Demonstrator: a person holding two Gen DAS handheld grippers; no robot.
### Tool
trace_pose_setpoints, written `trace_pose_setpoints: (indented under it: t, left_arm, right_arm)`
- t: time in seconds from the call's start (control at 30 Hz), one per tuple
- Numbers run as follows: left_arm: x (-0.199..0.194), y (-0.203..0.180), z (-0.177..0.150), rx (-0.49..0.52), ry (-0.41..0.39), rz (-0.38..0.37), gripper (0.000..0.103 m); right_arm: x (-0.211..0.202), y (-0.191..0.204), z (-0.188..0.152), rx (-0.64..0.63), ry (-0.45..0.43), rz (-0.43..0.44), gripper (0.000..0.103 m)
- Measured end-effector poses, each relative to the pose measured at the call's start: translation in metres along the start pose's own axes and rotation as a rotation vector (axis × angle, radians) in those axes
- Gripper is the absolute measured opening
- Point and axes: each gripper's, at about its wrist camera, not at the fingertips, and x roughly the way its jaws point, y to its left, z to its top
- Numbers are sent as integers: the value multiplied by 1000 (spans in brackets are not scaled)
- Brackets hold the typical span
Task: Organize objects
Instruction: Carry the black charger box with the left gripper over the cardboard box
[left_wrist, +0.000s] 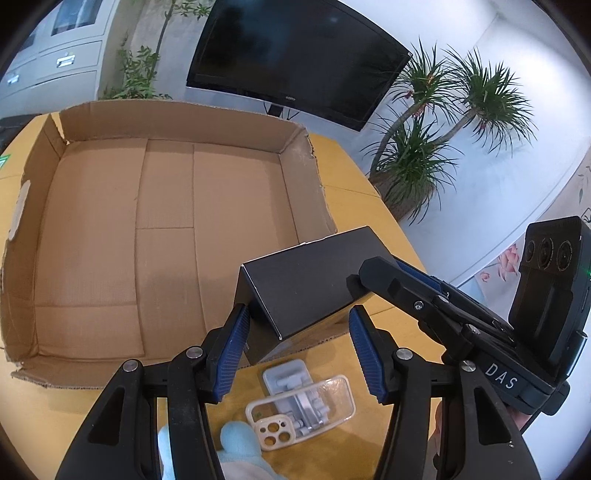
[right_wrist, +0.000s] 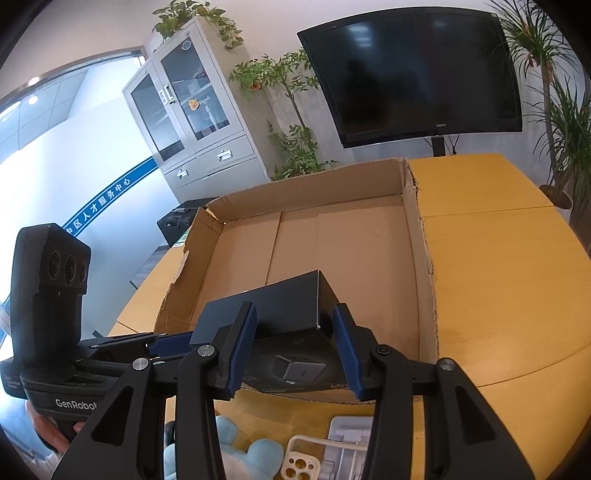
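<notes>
A black rectangular box (left_wrist: 306, 284) is held up over the near right corner of a large, shallow open cardboard box (left_wrist: 92, 229). My left gripper (left_wrist: 299, 350) and my right gripper (right_wrist: 295, 347) both reach it. In the left wrist view the left pad (left_wrist: 231, 354) touches the box's left end, while the right pad (left_wrist: 365, 354) stands off it; the right gripper's fingers (left_wrist: 399, 284) press on its far end. In the right wrist view the black box (right_wrist: 291, 332) sits between the blue pads, its printed side facing me.
On the yellow table (right_wrist: 498, 277) near me lie a beige phone case (left_wrist: 277, 428), a grey plastic stand (left_wrist: 291, 387) and a light blue plush toy (left_wrist: 236, 450). A dark TV (right_wrist: 417, 74), potted plants (left_wrist: 443, 122) and a grey cabinet (right_wrist: 192, 110) stand behind.
</notes>
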Motion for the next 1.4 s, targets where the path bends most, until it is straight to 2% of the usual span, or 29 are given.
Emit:
trace_pose_setpoints:
  t: [1.03,1.4]
  left_arm:
    - [55,1,13,-30,81,17,55]
    - [61,4,14,-34,93,14,53]
  right_arm:
    - [36,-41,3,112,111,-15,41]
    - [43,-45,1,128,131,-26,41]
